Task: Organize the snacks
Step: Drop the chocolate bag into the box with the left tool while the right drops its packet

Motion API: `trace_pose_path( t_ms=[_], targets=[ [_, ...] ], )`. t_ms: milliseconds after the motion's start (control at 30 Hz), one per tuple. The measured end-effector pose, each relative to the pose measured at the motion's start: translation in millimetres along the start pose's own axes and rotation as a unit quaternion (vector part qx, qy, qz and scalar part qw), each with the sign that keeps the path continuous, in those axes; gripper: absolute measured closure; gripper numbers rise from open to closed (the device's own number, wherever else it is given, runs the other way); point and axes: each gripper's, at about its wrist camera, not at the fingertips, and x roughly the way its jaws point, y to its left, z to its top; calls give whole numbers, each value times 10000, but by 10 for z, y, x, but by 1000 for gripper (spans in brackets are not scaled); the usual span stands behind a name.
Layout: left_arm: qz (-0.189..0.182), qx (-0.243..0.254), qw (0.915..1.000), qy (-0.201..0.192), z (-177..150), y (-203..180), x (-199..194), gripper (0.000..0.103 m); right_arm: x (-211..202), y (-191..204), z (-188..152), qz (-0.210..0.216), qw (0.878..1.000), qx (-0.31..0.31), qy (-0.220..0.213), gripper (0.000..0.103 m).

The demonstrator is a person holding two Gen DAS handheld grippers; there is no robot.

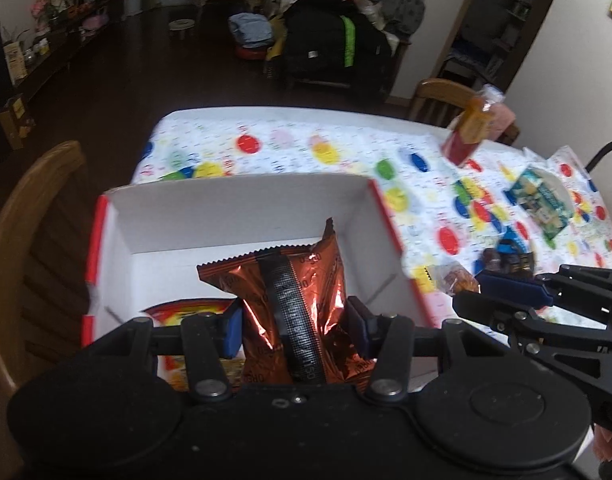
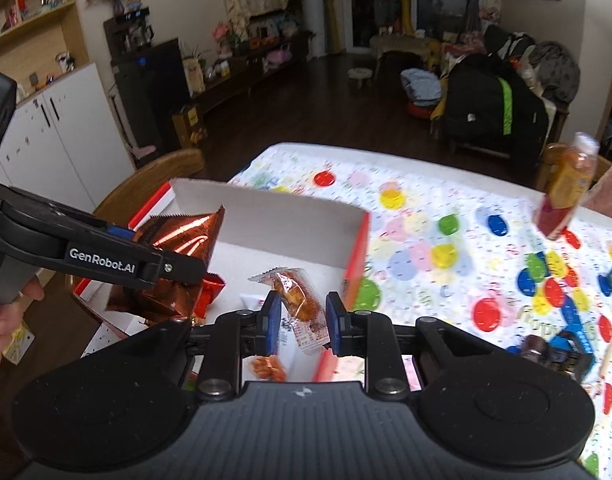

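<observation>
A white box with red outer sides (image 1: 246,188) (image 2: 286,216) stands at the table's left end. My left gripper (image 1: 294,328) (image 2: 192,272) hovers over it, shut on a copper foil snack bag (image 1: 306,280) (image 2: 178,236) that stands upright between its blue pads. My right gripper (image 2: 302,320) (image 1: 472,292) is at the box's right wall, shut on a small clear packet of orange-brown snack (image 2: 300,300) (image 1: 454,280). A yellow and red packet (image 1: 186,314) lies on the box floor, partly hidden by the left gripper. A person's hand (image 2: 2,320) holds the left gripper.
The tablecloth with coloured dots (image 1: 306,148) (image 2: 426,240) carries an orange drink bottle (image 1: 470,128) (image 2: 566,192) at the far right, a green packet (image 1: 542,204) and dark blue packs (image 1: 506,256) (image 2: 558,352). Wooden chairs stand left (image 1: 26,220) and beyond the bottle (image 1: 442,96).
</observation>
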Motion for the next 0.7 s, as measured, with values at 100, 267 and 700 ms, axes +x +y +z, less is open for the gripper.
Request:
trace_pose_path(
  t_ms=[100, 267, 700],
  targets=[
    [160, -23, 9998, 78, 6, 173, 61, 54, 188, 92, 26, 28, 9998, 17, 177, 79],
    [421, -35, 9989, 185, 32, 415, 191, 54, 481, 201, 40, 9, 9990, 10, 441, 79],
    [638, 83, 9968, 476, -14, 665, 582, 54, 1050, 437, 135, -190, 9962, -289, 795, 79]
  ],
)
